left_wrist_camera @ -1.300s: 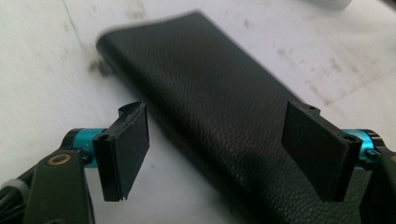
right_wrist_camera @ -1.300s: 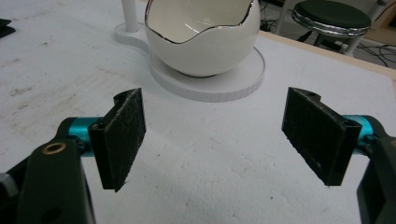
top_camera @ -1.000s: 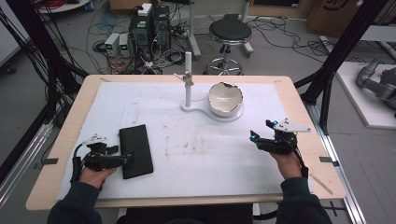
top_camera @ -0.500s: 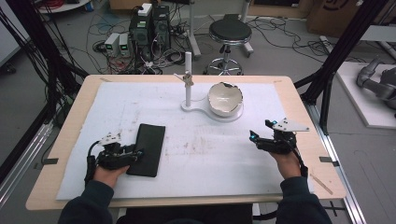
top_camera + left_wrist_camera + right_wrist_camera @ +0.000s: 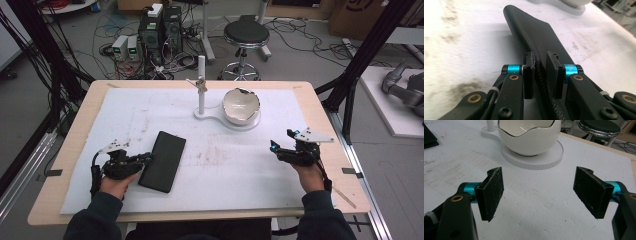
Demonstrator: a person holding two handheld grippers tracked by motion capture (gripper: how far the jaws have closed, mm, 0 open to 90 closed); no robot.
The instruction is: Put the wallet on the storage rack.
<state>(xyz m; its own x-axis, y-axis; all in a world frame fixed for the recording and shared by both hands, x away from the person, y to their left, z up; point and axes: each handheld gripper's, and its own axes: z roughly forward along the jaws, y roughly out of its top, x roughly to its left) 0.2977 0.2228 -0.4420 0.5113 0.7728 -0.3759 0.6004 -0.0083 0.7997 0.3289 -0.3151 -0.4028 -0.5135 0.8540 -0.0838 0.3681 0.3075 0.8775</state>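
Note:
A flat black case [image 5: 164, 159] with a grained, leather-like skin lies on the white table cover [image 5: 220, 165], angled toward the far right. My left gripper [image 5: 146, 159] has just been closing and is shut on its near left edge. In the left gripper view both pads [image 5: 528, 75] press the case [image 5: 536, 37] between them. My right gripper [image 5: 281, 140] rests at the right of the table, open, with nothing between its pads [image 5: 491, 192]. It points toward the white bowl [image 5: 529, 137].
A white egg-shaped bowl [image 5: 241, 105] with a jagged rim sits on a round white base, joined to an upright white post [image 5: 201, 82] at the back middle. The wooden table edge [image 5: 200, 216] runs along the front. A black stool [image 5: 246, 35] and electronics stand beyond the table.
My left hand moved right and its jaws closed on the black case. The case shifted right and turned to a slant. The right hand stayed still.

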